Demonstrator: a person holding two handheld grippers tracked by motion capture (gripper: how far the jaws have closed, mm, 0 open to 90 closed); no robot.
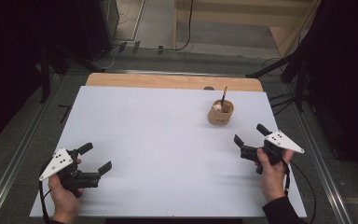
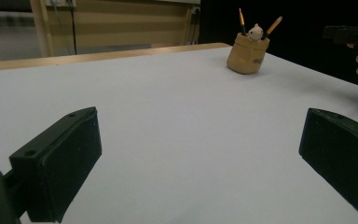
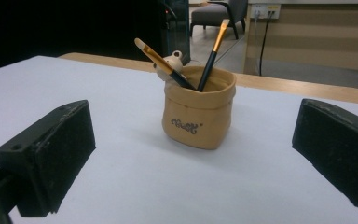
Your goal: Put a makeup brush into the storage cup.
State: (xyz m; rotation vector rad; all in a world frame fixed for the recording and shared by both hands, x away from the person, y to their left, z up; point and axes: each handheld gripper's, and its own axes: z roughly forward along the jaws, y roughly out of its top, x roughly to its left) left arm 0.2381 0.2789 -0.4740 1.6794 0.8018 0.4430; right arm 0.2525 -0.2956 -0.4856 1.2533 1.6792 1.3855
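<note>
A tan fabric pouch (image 1: 220, 113) stands upright at the far right of the white tabletop (image 1: 158, 144). It holds two brushes (image 3: 214, 49) and a small cream bear figure (image 3: 173, 60). My right gripper (image 1: 250, 134) is open just in front of the pouch, apart from it, with nothing between its jaws. In the right gripper view the pouch (image 3: 199, 112) sits centred beyond my open right gripper (image 3: 191, 140). My left gripper (image 1: 96, 157) rests open and empty at the near left. The left gripper view shows the pouch (image 2: 248, 56) far off and the right gripper (image 2: 349, 32) at the edge.
A wooden strip (image 1: 168, 81) runs along the table's far edge. Dark stand legs (image 1: 44, 70) rise at the left and a second set (image 1: 298, 70) at the right. Cables (image 1: 186, 28) lie on the floor behind. Wide bare tabletop lies between the two hands.
</note>
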